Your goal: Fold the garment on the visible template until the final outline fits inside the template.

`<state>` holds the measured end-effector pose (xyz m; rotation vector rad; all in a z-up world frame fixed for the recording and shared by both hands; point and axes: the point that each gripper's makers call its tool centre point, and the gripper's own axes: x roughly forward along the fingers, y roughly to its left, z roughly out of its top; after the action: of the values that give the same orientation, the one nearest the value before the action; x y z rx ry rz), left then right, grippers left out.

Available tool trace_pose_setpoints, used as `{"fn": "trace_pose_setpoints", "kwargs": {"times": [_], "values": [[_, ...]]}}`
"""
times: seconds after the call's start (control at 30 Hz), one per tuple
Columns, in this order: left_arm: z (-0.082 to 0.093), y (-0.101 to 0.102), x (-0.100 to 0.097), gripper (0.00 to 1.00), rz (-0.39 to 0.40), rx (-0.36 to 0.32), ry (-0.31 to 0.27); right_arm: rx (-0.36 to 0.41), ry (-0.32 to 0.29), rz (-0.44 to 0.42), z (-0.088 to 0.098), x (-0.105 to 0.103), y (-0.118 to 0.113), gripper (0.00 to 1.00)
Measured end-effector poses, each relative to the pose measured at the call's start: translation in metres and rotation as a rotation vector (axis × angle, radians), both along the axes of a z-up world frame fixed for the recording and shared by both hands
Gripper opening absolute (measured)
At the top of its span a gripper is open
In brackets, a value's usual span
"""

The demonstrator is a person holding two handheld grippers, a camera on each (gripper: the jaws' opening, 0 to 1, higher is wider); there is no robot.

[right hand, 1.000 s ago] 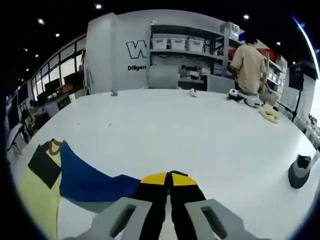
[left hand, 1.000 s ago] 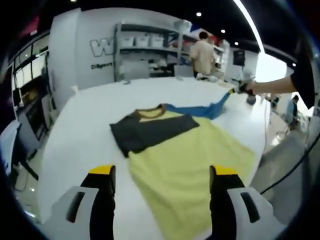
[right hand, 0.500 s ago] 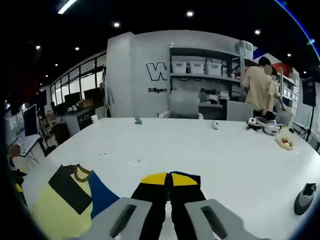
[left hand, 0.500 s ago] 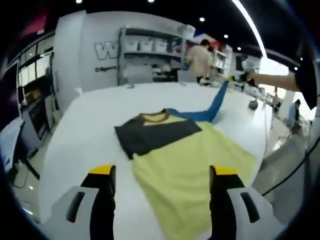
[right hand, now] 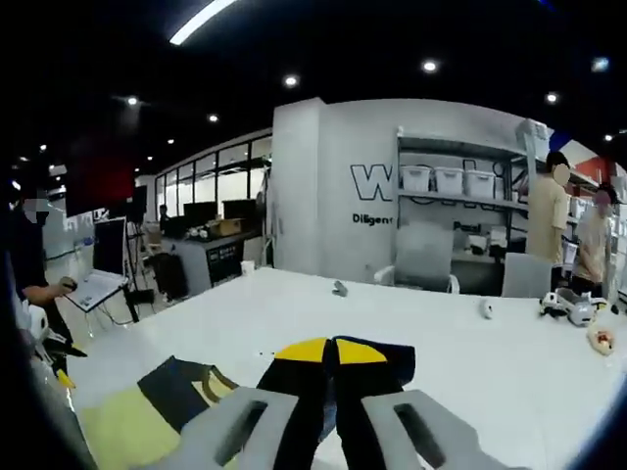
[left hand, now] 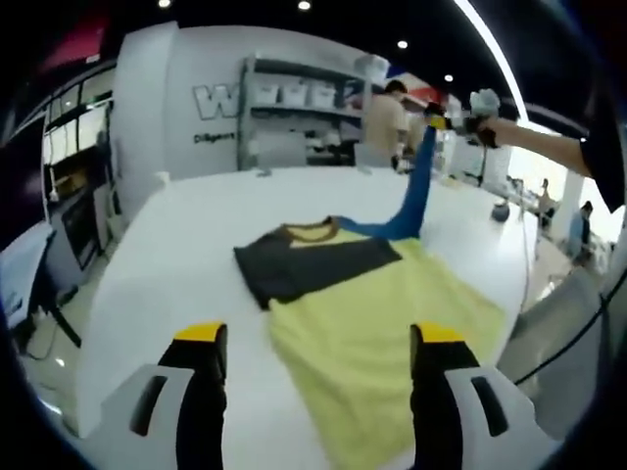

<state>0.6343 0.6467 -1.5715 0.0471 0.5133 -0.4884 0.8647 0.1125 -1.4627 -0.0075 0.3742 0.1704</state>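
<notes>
A yellow T-shirt point(left hand: 392, 333) lies flat on the white table point(left hand: 167, 255). Its dark grey sleeve point(left hand: 313, 266) is folded across the chest. Its blue sleeve point(left hand: 416, 196) is pulled up off the table, and my right gripper point(left hand: 438, 121) holds its end high at the far side. In the right gripper view the right gripper point(right hand: 333, 348) is shut with blue cloth pinched between the jaws, and the T-shirt point(right hand: 137, 431) lies below to the left. My left gripper point(left hand: 318, 338) hovers open over the shirt's near part, holding nothing.
Small items sit on the far table: a grey piece point(right hand: 338, 288), a white one point(right hand: 487, 308), a device point(right hand: 573, 308). Shelves with bins point(right hand: 451, 181) and people stand behind. A person point(right hand: 29, 274) and a laptop point(right hand: 93, 289) are at the left edge.
My right gripper has risen with the blue sleeve, which now hangs almost upright off the table. The left gripper stays open in much the same place over the shirt.
</notes>
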Motion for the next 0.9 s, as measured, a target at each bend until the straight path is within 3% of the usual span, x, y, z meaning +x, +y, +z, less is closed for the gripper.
{"fn": "trace_pose_setpoints", "kwargs": {"times": [0.1, 0.17, 0.37, 0.47, 0.5, 0.63, 0.67, 0.9], "values": [[0.001, 0.002, -0.001, 0.70, 0.004, -0.003, -0.006, 0.007, -0.028, 0.036, 0.015, 0.004, 0.013, 0.00], [0.001, 0.003, -0.001, 0.70, 0.008, -0.004, -0.008, 0.022, -0.069, 0.072, 0.041, 0.005, 0.034, 0.00], [0.000, 0.006, -0.002, 0.71, 0.019, -0.014, -0.012, 0.034, -0.132, 0.169, 0.062, 0.011, 0.071, 0.00], [0.000, 0.010, -0.002, 0.70, 0.030, -0.015, -0.015, 0.026, -0.162, 0.234, 0.077, 0.014, 0.106, 0.00], [-0.001, 0.013, -0.003, 0.70, 0.039, -0.014, -0.014, 0.010, -0.181, 0.302, 0.085, 0.019, 0.135, 0.00], [0.001, 0.018, -0.003, 0.70, 0.051, -0.021, -0.017, 0.008, -0.190, 0.367, 0.084, 0.025, 0.168, 0.00], [0.000, 0.022, -0.003, 0.70, 0.056, -0.019, -0.018, -0.012, -0.185, 0.416, 0.078, 0.027, 0.189, 0.00], [-0.001, 0.036, -0.011, 0.69, 0.099, -0.019, -0.013, -0.031, -0.155, 0.566, 0.055, 0.015, 0.268, 0.00]]}}
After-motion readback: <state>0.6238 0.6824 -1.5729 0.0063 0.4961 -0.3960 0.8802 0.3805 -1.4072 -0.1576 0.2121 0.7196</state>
